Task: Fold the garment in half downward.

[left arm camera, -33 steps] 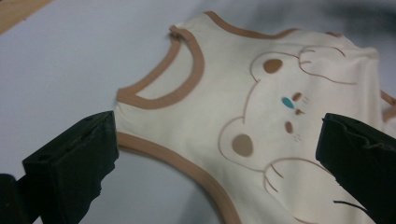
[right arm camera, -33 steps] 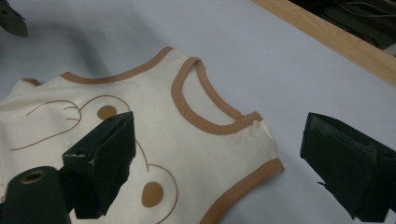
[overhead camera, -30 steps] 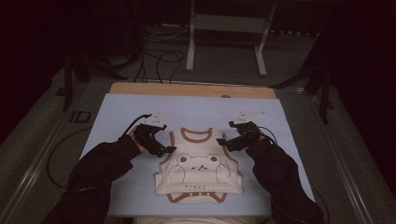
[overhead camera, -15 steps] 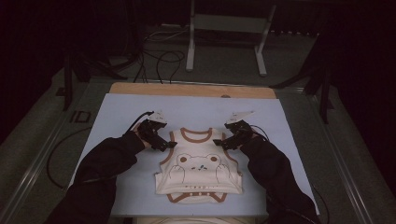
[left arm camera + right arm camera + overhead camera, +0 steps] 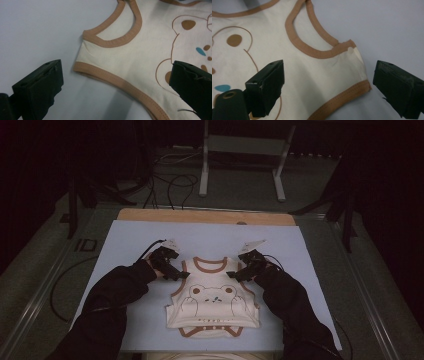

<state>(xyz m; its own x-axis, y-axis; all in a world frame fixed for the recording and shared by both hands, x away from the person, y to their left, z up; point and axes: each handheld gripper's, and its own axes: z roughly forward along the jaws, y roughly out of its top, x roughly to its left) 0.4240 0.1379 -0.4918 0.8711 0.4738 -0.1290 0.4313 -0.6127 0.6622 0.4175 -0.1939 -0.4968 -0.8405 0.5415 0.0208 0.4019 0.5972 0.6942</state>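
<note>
At the near edge of the high view, two dark sleeves come in from the bottom and reach forward over the pale blue surface. Between them a small cream vest lies flat, its brown-trimmed hem toward the person and its neckline away. A bear is printed on its front, and a row of small snaps runs along the hem.

Farther in, the left tongs sit just beside the vest's left shoulder strap. The left gripper view looks down on this corner: the left tongs are released, the jaws spread wide, one over bare surface and the other over the printed bear on the vest. The brown armhole edge and the shoulder strap lie between the jaws, not pinched.

On the other side, the right tongs stand at the vest's right shoulder. In the right gripper view the right tongs are also released, with one jaw over the vest and the other over bare surface. The shoulder strap, with a small pale snap at its end, lies flat between them.

Beyond the vest, the blue surface ends at a wooden strip. Past it, cables lie on a dark floor beside a metal stand.
</note>
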